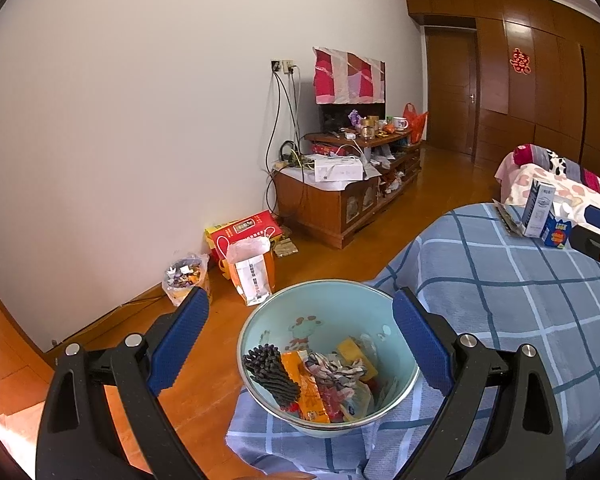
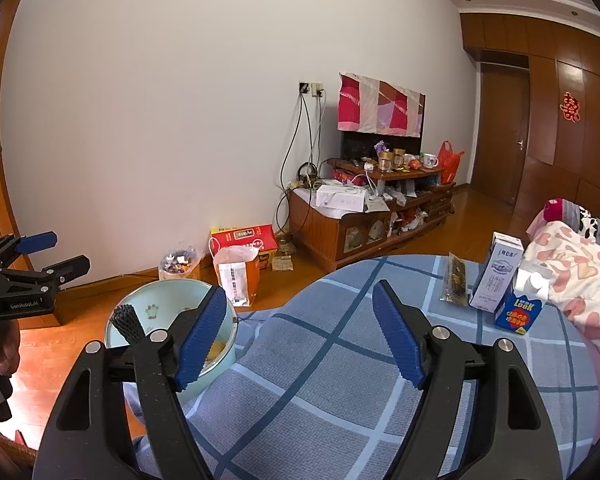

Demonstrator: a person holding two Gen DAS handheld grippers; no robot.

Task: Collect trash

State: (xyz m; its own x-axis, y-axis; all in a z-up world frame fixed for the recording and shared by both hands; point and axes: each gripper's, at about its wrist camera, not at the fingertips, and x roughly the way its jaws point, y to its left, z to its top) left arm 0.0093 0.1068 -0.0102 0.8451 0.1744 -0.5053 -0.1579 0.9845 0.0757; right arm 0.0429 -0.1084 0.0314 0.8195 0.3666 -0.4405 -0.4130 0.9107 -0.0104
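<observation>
A light blue trash bucket (image 1: 402, 376) sits at the edge of the blue checked bed, holding a black corrugated piece (image 1: 274, 374), an orange wrapper (image 1: 310, 392) and other wrappers. My left gripper (image 1: 300, 344) is open and empty just above it. My right gripper (image 2: 300, 332) is open and empty over the bedspread; the bucket (image 2: 160, 300) is to its left. Ahead on the bed stand a white milk carton (image 2: 498, 276), a blue drink carton (image 2: 520, 308) and a dark snack packet (image 2: 454, 278). The left gripper (image 2: 56, 252) also shows at the far left of the right wrist view.
The blue checked bedspread (image 2: 320, 380) covers the bed. A pink heart-print quilt (image 2: 580, 272) lies at the right. On the wooden floor by the wall stand a paper bag (image 1: 254, 272), a red box (image 1: 242, 234) and a bagged bin (image 1: 186, 276). A cluttered TV cabinet (image 1: 340, 196) stands farther back.
</observation>
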